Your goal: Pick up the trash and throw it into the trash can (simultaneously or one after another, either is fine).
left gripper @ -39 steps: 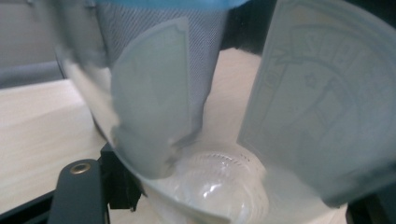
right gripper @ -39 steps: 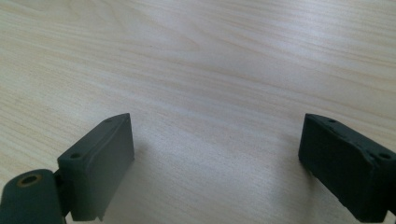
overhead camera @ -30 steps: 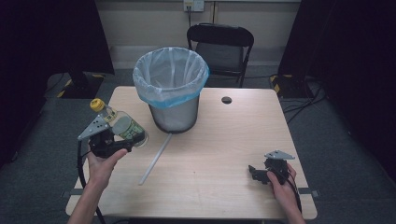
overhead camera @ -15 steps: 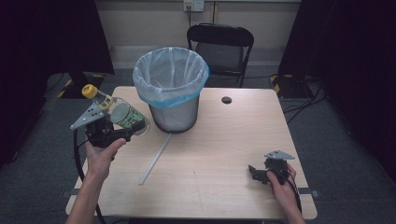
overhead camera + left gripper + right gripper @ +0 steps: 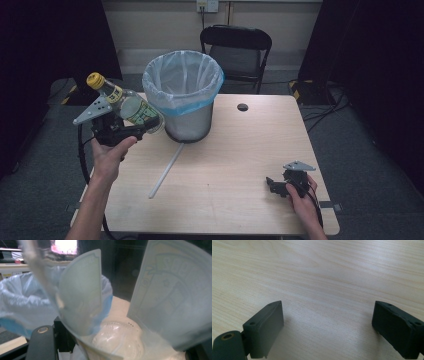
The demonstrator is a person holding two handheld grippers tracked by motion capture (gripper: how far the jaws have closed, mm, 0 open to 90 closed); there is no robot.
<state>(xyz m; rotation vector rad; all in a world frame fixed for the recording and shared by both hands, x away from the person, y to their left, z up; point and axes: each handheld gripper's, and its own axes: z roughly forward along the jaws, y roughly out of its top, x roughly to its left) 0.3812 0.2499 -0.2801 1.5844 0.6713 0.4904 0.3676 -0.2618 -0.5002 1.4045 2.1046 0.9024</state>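
A clear plastic bottle (image 5: pixel 127 105) with a yellow cap and a green label is held tilted in the air, left of the bin, cap toward the upper left. My left gripper (image 5: pixel 142 127) is shut on the bottle's body. In the left gripper view the bottle (image 5: pixel 150 315) looms very close between the jaws, with the bin's liner (image 5: pixel 22 297) behind it. The grey bin (image 5: pixel 185 95) with a pale blue liner stands at the table's back middle. My right gripper (image 5: pixel 272 185) rests open on the table at the front right; its jaws (image 5: pixel 327 332) stand wide over bare wood.
A white straw-like stick (image 5: pixel 166 171) lies on the wooden table (image 5: pixel 240 150) in front of the bin. A cable hole (image 5: pixel 243 107) sits right of the bin. A black folding chair (image 5: pixel 236 47) stands behind the table.
My left gripper has lifted the bottle up from near the table to about the height of the bin's rim. The right gripper has stayed where it was.
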